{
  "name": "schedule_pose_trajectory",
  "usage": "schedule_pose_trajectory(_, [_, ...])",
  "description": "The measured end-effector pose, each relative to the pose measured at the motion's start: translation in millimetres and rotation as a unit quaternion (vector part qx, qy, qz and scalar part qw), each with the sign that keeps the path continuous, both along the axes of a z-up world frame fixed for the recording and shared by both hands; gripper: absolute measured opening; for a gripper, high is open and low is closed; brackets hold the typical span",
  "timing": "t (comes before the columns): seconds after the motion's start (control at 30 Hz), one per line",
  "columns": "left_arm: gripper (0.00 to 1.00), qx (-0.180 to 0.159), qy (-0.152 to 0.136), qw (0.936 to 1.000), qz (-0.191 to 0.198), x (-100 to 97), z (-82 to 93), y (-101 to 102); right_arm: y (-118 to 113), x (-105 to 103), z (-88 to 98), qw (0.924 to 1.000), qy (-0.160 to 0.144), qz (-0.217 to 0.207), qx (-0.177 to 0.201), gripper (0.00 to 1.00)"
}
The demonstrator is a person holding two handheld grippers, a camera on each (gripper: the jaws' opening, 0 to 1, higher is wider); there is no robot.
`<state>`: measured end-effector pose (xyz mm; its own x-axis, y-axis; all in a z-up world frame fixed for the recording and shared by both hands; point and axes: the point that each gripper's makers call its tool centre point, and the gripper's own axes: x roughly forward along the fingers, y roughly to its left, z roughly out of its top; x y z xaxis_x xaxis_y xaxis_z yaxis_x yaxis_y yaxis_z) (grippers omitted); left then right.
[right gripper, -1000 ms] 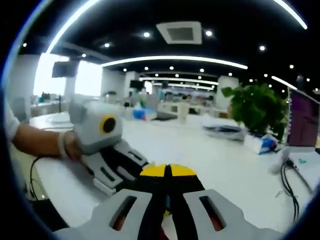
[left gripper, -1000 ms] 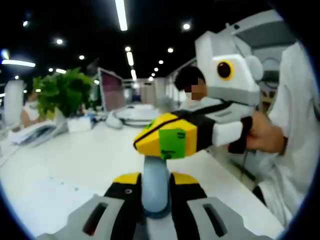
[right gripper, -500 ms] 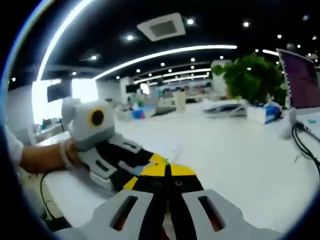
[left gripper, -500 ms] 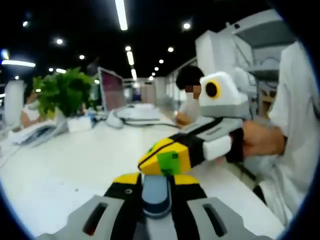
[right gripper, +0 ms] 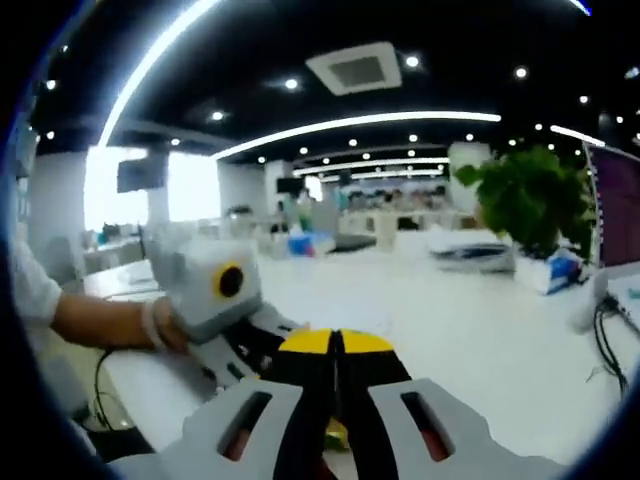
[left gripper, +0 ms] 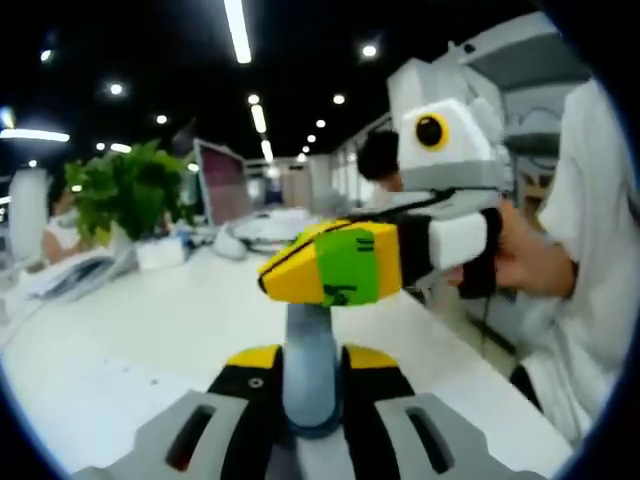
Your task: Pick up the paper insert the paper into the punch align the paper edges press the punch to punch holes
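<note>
Punch [left gripper: 308,375], as best we can tell, is the grey-blue upright post at 6 o'clock in the left gripper view. It stands between the two jaws of the left hand-held gripper [left gripper: 308,355], which is clenched on it from both sides. We cannot tell what its base sits on.

Tabletop [left gripper: 130,330] is white and wide, running from 9 o'clock towards 5 o'clock in the left gripper view. In the right gripper view the tabletop [right gripper: 470,320] spreads from centre to 4 o'clock.

White sleeve [left gripper: 590,230] of the person holding the tools is at 3 o'clock. Just inside it, the right hand [left gripper: 520,265] grips the right hand-held gripper [left gripper: 270,282]. That one reaches in from 3 o'clock to the centre, its yellow tips with a green patch just above the post top. We cannot tell whether they touch.

In the right gripper view the right hand-held gripper [right gripper: 335,342] is clenched, yellow tips together at 6 o'clock, nothing clearly between them. The left hand-held gripper [right gripper: 262,345] lies at 8 o'clock beside those jaws, held by the left hand [right gripper: 165,325].

Green plant [left gripper: 125,190] is at 9 o'clock, far back on the tabletop. A monitor [left gripper: 225,180] is just beside it, towards the centre. In the right gripper view the plant [right gripper: 525,200] is at 2 o'clock and dark cables [right gripper: 620,345] are at 4 o'clock.
</note>
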<state>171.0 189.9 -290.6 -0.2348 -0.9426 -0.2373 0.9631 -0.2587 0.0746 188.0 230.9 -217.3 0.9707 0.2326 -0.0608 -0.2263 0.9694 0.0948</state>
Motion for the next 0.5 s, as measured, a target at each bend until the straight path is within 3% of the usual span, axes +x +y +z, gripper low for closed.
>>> schedule_pose_trajectory(0.1, [0.26, -0.002, -0.015, 0.9999, 0.001, -1.2, 1.1, 0.6, -13.0, -10.2, 17.8, 0.9996, -0.02, -0.013, -0.016, 0.05])
schedule_pose_trajectory(0.27, [0.3, -0.006, -0.027, 0.9996, -0.001, -3.4, 5.3, 3.0, -41.6, -29.1, 19.3, 0.9988, -0.01, -0.041, -0.026, 0.07])
schedule_pose_trajectory(0.4, [0.31, -0.029, -0.001, 0.9996, -0.002, -4.7, 22.3, 6.9, -56.5, -37.6, 9.7, 0.9986, 0.009, -0.038, -0.035, 0.1])
schedule_pose_trajectory(0.5, [0.34, -0.05, 0.017, 0.9986, -0.001, -2.1, 37.8, 8.9, -61.6, -38.9, 2.4, 0.9981, 0.025, -0.018, -0.053, 0.2])
